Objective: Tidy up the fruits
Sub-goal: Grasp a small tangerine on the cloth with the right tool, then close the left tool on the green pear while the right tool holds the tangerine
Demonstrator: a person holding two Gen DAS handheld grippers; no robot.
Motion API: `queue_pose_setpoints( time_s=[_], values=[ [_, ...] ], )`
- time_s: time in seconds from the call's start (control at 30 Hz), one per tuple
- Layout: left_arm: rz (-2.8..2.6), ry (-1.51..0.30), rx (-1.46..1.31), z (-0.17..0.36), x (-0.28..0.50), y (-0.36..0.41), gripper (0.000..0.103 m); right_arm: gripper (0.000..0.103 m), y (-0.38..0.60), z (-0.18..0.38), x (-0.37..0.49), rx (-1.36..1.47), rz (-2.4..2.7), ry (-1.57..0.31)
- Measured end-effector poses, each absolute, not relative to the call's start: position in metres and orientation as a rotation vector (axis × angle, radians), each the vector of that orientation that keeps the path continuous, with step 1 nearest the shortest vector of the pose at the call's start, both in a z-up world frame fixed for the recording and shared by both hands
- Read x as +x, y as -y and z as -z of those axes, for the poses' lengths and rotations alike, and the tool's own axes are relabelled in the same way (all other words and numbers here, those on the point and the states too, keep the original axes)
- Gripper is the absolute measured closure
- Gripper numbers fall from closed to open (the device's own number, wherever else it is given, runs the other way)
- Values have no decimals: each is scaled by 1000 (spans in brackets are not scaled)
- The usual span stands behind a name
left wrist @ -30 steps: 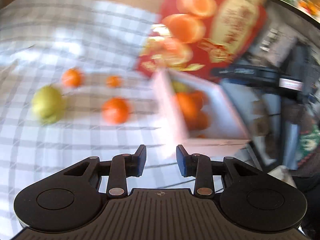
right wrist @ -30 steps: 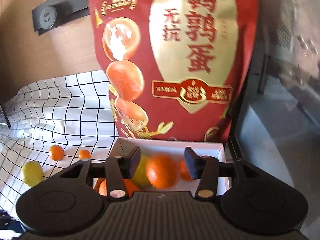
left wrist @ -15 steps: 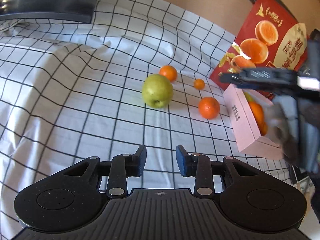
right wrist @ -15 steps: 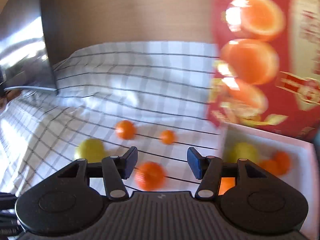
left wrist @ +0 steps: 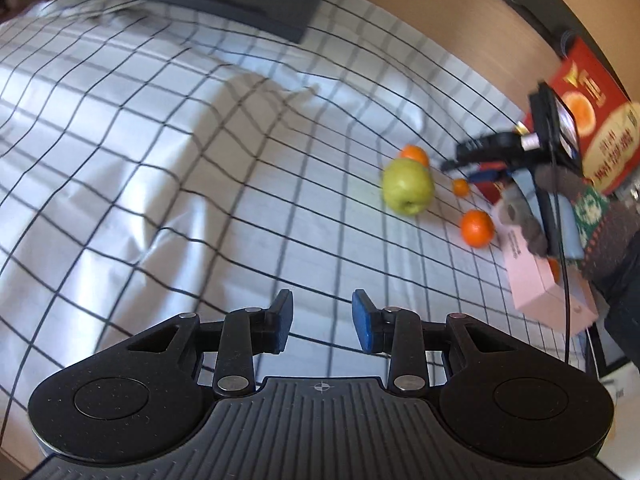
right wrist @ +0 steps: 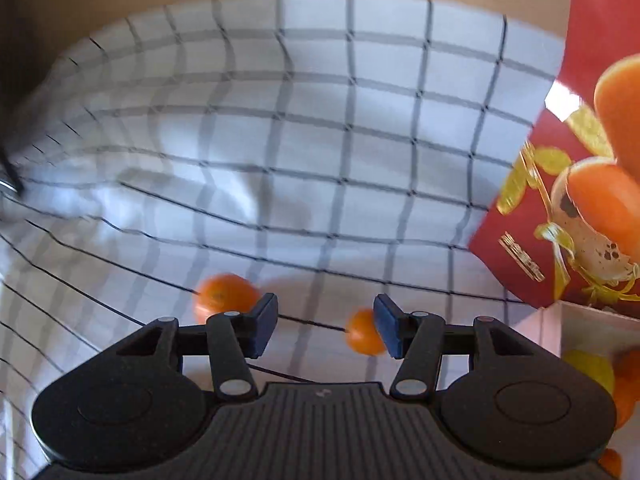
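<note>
My left gripper (left wrist: 322, 326) hovers over the checked cloth, its jaws a little apart with nothing between them. Far to its right lie a green apple (left wrist: 408, 186), an orange (left wrist: 415, 155) behind it, a small orange (left wrist: 461, 187) and a bigger orange (left wrist: 476, 228). The pink box (left wrist: 536, 280) stands beyond them. My right gripper (right wrist: 325, 326) is open low over the cloth. A small orange (right wrist: 362, 332) lies just behind its right finger. Another orange (right wrist: 224, 296) lies behind its left finger. The box (right wrist: 580, 320) at right holds a yellow-green fruit (right wrist: 588, 368) and oranges.
A red printed bag (right wrist: 580, 200) stands behind the box. A dark flat object (left wrist: 240, 0) lies at the cloth's far edge. The cloth (left wrist: 160, 160) is wrinkled. A gloved hand (left wrist: 524, 220) holds the right gripper above the box.
The left gripper swung left, away from the box; the fruit now sits far right in its view. The right gripper moved from above the box leftward and down to the loose oranges.
</note>
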State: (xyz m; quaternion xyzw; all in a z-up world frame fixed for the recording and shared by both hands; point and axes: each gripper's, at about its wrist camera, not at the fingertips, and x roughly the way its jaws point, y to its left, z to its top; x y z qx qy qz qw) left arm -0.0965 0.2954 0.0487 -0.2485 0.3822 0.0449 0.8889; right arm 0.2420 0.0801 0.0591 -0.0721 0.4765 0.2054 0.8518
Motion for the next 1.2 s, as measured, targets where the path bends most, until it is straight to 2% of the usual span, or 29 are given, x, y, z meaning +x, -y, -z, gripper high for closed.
queue_pose_setpoints(
  time_s=[0.03,0.17,0.27,0.4,0.53,0.67,0.9,1.2],
  values=[
    [-94,-794,-523,-48,-95,-298,67,49,-80,-57,243,-177,-418,-1000],
    [-59,-803,-502,-49,-85,-293,67,60,-78,-59,242,-207,-411,-989],
    [-25,-812,-491,-48,-77,-286,67,62,-77,-56,241,-241,-385,-975],
    [5,-830,-470,-48,-71,-276,67,76,-66,-49,249,-248,-344,-995],
    [27,-836,-445,-50,-67,-266,67,77,-56,-48,251,-232,-335,-1003],
    [37,-855,-422,-49,-62,-258,67,77,-48,-70,228,-123,-414,-975],
    [75,-871,-387,-49,-45,-242,67,77,-28,-111,122,-100,-606,-900],
    [86,-812,-321,-94,45,-245,67,77,27,-73,23,-144,-526,-936]
  ],
)
